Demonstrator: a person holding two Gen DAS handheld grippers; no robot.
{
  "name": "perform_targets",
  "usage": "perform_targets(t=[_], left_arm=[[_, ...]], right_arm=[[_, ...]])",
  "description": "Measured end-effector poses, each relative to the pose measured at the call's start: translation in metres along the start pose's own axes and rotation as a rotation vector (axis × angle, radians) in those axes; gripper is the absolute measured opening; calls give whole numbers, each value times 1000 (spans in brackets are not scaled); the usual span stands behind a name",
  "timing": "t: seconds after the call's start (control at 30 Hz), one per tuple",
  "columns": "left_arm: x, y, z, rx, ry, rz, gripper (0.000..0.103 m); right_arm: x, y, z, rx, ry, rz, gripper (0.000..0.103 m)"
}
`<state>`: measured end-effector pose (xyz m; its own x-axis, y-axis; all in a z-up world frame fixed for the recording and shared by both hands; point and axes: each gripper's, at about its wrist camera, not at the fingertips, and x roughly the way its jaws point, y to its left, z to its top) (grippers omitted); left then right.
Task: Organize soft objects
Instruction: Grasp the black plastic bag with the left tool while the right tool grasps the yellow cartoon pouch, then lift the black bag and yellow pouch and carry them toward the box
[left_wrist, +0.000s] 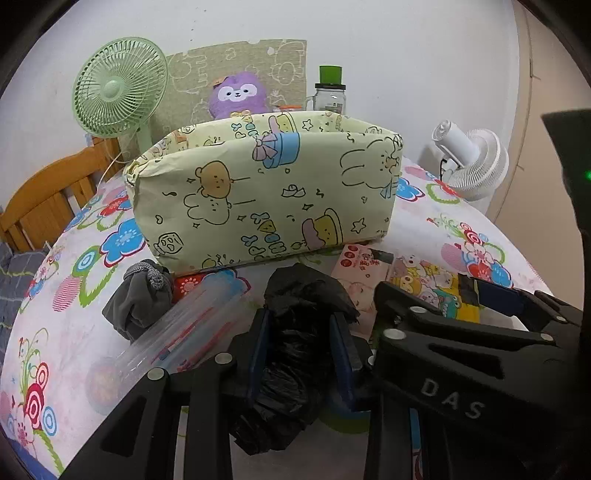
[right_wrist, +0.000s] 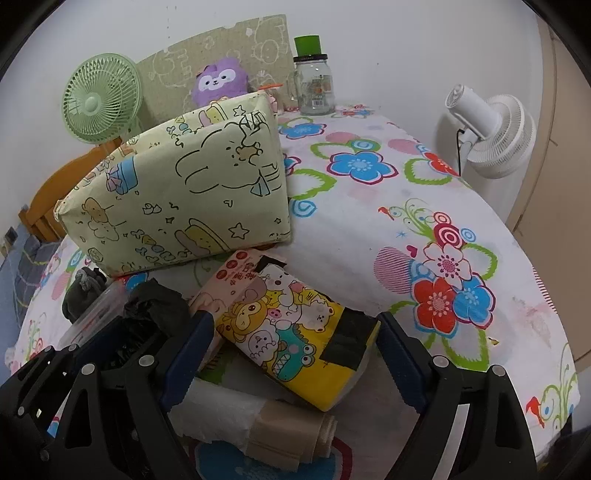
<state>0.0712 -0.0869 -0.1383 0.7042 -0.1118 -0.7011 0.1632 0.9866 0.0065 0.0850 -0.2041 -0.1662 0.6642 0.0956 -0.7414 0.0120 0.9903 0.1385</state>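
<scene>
My left gripper is shut on a crumpled black plastic bag, held low over the table just in front of the pale yellow cartoon-print storage bin. My right gripper is open, its jaws either side of a colourful cartoon tissue pack that lies on the table; the pack also shows in the left wrist view. A grey sock bundle and a clear plastic bag roll lie left of the black bag. A white paper towel roll lies under the right gripper.
A flowered cloth covers the table. Behind the bin are a green fan, a purple plush and a glass jar with a green lid. A white fan stands at the right edge. A wooden chair is at left.
</scene>
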Motion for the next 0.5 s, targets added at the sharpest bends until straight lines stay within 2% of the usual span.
perform_targets(t=[0.1,0.17,0.5], left_arm=[[0,0,0,0,0,-2,33],[0,0,0,2,-1,1,32],[-6,2,-1,-8,-10,-11,29]], right_arm=[[-2,2,0,-8,-12,-8,84],[-4,1,0,-6,-20,-21,73],[-12,1,-1,-9,-32,-27,63]])
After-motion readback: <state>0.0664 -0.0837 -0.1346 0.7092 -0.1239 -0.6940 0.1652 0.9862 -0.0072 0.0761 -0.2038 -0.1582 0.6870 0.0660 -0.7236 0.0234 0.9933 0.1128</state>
